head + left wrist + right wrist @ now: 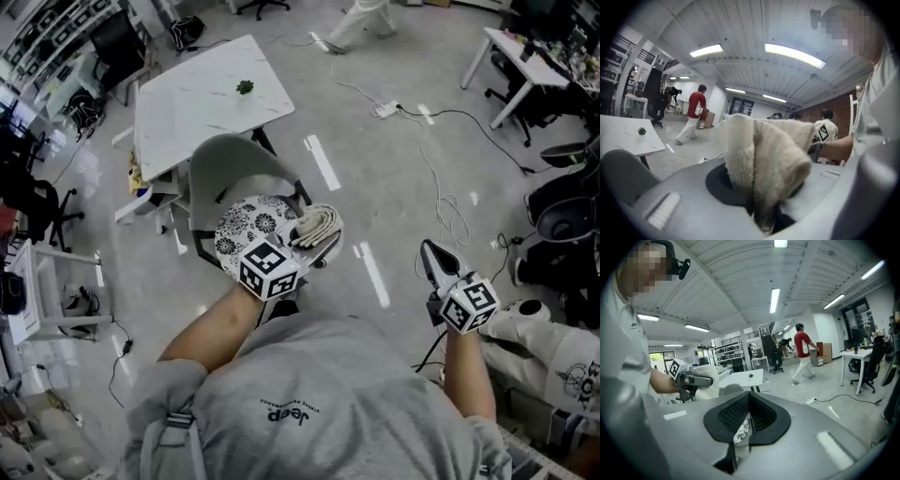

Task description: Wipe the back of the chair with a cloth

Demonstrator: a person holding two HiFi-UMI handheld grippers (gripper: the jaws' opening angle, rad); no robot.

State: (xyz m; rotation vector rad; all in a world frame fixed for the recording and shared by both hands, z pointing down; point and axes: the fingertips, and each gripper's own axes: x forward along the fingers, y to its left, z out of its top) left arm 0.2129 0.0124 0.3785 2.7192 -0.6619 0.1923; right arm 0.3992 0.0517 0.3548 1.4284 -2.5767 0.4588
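cloth [764,150] clamped in left hand-held gripper [311,242] (right hand-held gripper [439,267] closed, empty).

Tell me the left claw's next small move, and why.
Probably carry the left claw forward and lower its cloth onto the grey chair back. The claw is shut on the cloth, which hangs over the patterned seat cushion, seemingly not touching the back yet.
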